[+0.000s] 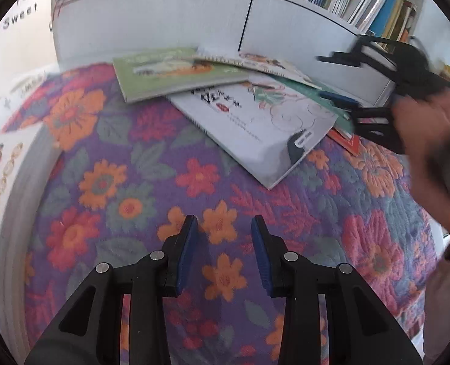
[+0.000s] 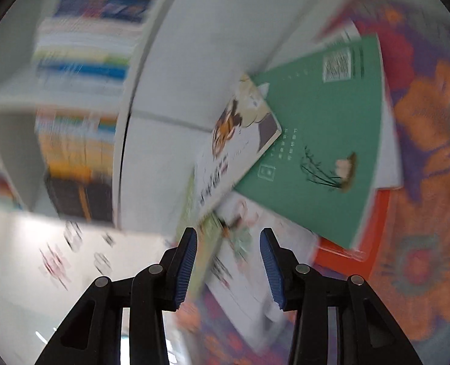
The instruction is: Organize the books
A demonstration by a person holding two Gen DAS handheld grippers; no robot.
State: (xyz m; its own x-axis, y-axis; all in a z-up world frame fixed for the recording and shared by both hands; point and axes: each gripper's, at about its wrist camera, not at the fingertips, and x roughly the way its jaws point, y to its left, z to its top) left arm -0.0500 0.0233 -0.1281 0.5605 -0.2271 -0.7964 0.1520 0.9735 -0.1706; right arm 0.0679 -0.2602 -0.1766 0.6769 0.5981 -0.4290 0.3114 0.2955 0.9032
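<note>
Loose books (image 1: 252, 121) heaped on floral quilt (image 1: 194, 188) below bookshelf (image 1: 164, 9); left claw (image 1: 225, 231) and right claw (image 2: 228, 240) both parted, holding nothing.

Quilted bedspread (image 1: 152, 158): purple ground, orange and red flowers, grey-green leaves. Light green paperback book (image 1: 164, 73): pale illustration on cover. White spiral-bound book (image 1: 255, 124): black brush lettering, small red seal, pastel figure. Dark teal-green book (image 2: 322, 140): white code patch, thin black plant drawing. Orange-red book (image 2: 355, 237) beneath it. White shelf unit (image 1: 164, 21): multicoloured spines. Fingers (image 1: 187, 252): black, blue ribbed pads.
</note>
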